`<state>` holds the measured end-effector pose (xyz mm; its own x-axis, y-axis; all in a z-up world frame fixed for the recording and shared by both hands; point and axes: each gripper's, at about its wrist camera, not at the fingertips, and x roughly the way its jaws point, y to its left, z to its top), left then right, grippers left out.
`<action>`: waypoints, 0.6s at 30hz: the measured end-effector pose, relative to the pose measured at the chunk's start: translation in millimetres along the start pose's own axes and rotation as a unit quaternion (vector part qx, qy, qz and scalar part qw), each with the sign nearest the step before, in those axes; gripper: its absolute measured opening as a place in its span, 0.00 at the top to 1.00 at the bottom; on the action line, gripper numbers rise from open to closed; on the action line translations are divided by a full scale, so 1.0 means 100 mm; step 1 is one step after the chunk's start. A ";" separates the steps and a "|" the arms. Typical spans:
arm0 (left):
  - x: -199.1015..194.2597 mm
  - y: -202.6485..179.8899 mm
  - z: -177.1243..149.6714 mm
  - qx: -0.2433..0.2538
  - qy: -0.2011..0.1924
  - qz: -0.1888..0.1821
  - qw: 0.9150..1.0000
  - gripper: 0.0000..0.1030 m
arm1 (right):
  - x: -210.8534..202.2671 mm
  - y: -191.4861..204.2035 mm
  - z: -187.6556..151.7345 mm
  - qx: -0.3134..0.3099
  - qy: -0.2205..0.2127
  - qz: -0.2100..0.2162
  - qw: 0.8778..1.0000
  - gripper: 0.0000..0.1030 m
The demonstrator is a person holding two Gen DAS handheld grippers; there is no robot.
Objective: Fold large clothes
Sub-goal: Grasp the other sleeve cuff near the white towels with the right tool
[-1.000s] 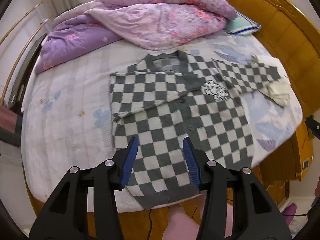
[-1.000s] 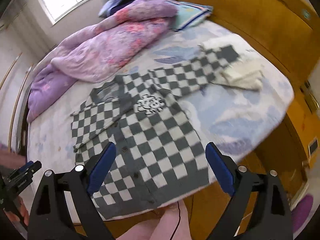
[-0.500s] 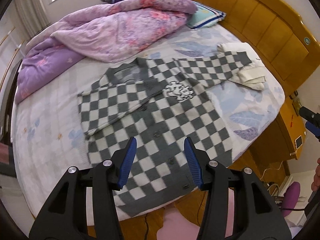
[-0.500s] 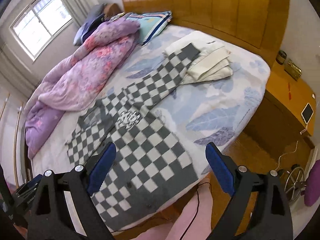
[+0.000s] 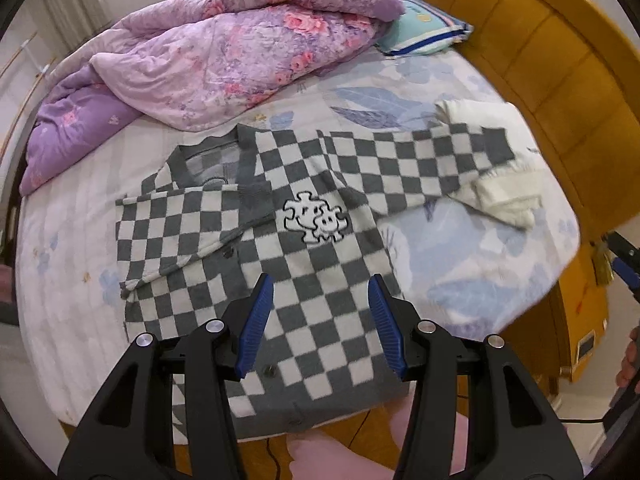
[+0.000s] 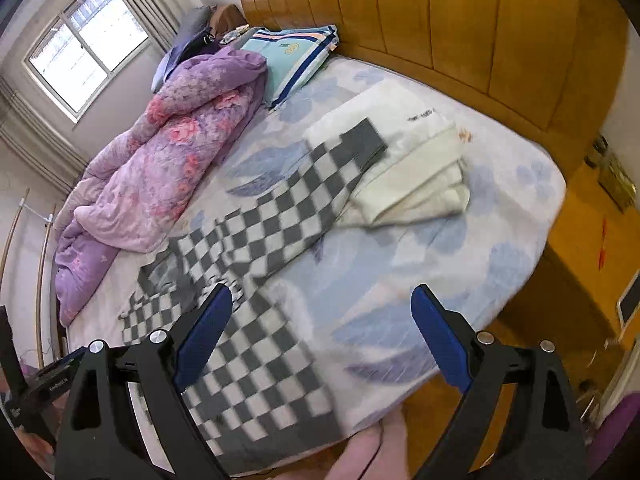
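Right, left wrist view first:
Cardigan [image 5: 304, 264]: centre of frame, flat on bed [image 5: 72, 216], front up, hem at the near bed edge at bottom.
Sleeves: one folded across the chest at centre left; the other stretched out to upper right, its cuff lying on a cream stack [image 5: 508, 196].
Left gripper [image 5: 320, 320]: lower centre, abt half open, nothing btwn the pads, hanging over the lower body of the knit, prob not touching.
Quilt [image 5: 224, 52]: upper left, apart from the collar.

Right wrist view:
Cardigan [image 6: 256, 344]: lower left to centre, blurred; long sleeve runs diagonally to upper centre, cuff on the stack [image 6: 420, 168].
Right gripper [image 6: 322, 344]: bottom, wide open, empty, over the body's right edge and bare sheet.
Headboard [image 6: 460, 28]: top right, well apart.

Handling (my read):
Fabric: thick soft knit, floppy, light-ish but bulky; sags and stretches if lifted by one point, won't slip much on the sheet.
Grip: pinch a full fold of knit at the outstretched cuff or mid-sleeve w/ right; steady the shoulder w/ left.
Risk: cuff may drag the stack's top layer; buttons may snag.
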<state>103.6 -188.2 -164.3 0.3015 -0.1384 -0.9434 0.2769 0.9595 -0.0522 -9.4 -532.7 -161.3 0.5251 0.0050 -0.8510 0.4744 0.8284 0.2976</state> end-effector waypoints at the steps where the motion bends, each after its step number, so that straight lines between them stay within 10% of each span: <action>1: 0.05 -0.04 0.07 -0.006 0.006 0.001 1.000 0.51 | 0.08 -0.10 0.15 -0.003 0.004 0.002 1.000 0.15; 12: 1.03 -0.26 0.83 -0.051 0.074 -0.040 0.995 0.51 | 1.43 -0.59 1.24 0.007 0.046 0.079 0.996 0.15; 18: 1.69 -0.32 1.24 -0.045 0.091 -0.001 0.995 0.55 | 2.36 -0.72 1.59 0.053 0.071 0.093 0.992 0.15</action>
<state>258.9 -273.2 -281.2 0.1291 -0.1010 -0.9865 0.1925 0.9784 -0.0750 192.3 -679.8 -314.5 0.5092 0.2366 -0.8275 0.4552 0.7419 0.4923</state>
